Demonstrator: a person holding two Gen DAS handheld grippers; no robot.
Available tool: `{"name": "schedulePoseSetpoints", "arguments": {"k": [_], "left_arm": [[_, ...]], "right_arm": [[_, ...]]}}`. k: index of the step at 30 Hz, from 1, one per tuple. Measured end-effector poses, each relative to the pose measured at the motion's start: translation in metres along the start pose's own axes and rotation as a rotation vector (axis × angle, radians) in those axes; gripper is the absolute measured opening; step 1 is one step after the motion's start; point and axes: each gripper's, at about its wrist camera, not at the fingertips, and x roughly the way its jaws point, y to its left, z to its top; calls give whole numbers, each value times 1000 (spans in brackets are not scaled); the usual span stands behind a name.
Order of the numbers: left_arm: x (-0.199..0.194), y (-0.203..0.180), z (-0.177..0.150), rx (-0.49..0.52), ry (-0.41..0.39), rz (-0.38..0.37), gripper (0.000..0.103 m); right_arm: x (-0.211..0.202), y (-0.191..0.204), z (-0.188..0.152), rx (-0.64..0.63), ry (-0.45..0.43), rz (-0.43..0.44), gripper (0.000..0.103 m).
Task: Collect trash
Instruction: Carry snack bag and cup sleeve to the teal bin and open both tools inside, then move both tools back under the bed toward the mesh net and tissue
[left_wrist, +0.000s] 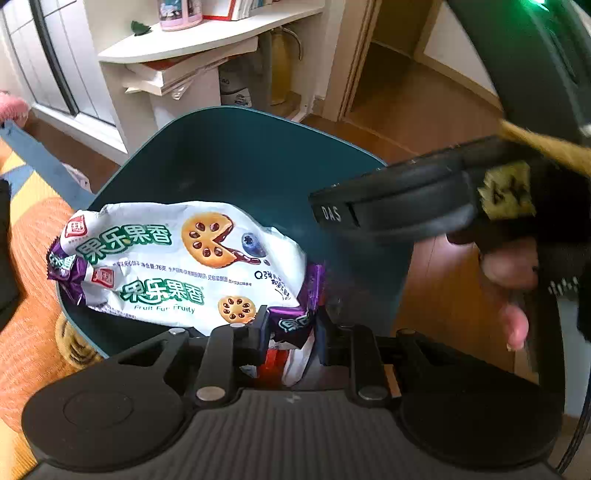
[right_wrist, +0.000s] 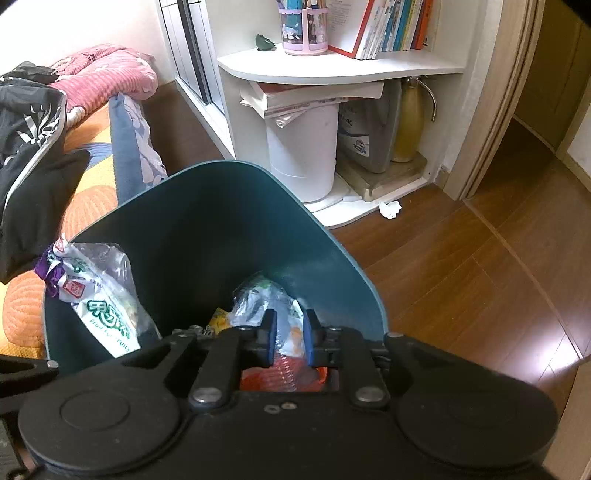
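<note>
In the left wrist view the left gripper (left_wrist: 290, 332) stands nearest, its jaws drawn close and clamped on the purple end of a white biscuit wrapper (left_wrist: 184, 258); the wrapper fans out toward ten o'clock and lies across the left rim of the teal waste bin (left_wrist: 240, 155), partly inside and partly overhanging. In the right wrist view the right gripper (right_wrist: 290, 338) has its blue pads slightly apart, with a crumpled clear plastic wrapper (right_wrist: 258, 299) between them; whether the pads press on it cannot be told from this view. Below the fingers, orange and red packaging (right_wrist: 280, 376) already lies in the bin, with a yellow scrap just beside it at eleven o'clock. Judgement: collection is well advanced, with both grippers at the bin mouth; the two wrappers are not yet fully released into it. Farther out, at one o'clock in the right wrist view, a crumpled white tissue (right_wrist: 389, 209) lies on the wooden floor (right_wrist: 461, 266) beside the base of the white shelf unit (right_wrist: 332, 70), well apart from the bin. Judgement: that tissue appears to be the remaining item to collect. A white bucket (right_wrist: 301, 155) stands beneath the shelf, and bedding (right_wrist: 103, 70) lies at ten o'clock.
</note>
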Motion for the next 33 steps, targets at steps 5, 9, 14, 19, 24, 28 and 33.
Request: {"name": "schedulePoseSetpoints", "arguments": {"k": [5, 9, 14, 19, 24, 28, 33], "left_arm": [[-5, -3, -3, -45, -9, -17, 66], [-18, -2, -4, -71, -41, -28, 69], [-49, 5, -14, -92, -87, -26, 69], [-88, 16, -34, -119, -140, -18, 69], [-136, 36, -62, -160, -187, 23, 69], [-172, 52, -88, -174, -228, 86, 69], [-208, 75, -123, -216, -260, 122, 69]], "right_arm": [[-11, -1, 0, 5, -13, 13, 22], [-27, 0, 0, -3, -27, 32, 24], [-53, 7, -7, -22, -42, 81, 25], [-84, 19, -18, -42, -65, 126, 27], [-114, 38, -29, -65, -92, 190, 29], [-135, 63, -40, -116, -102, 246, 29], [-151, 105, -55, -193, -94, 320, 29]]}}
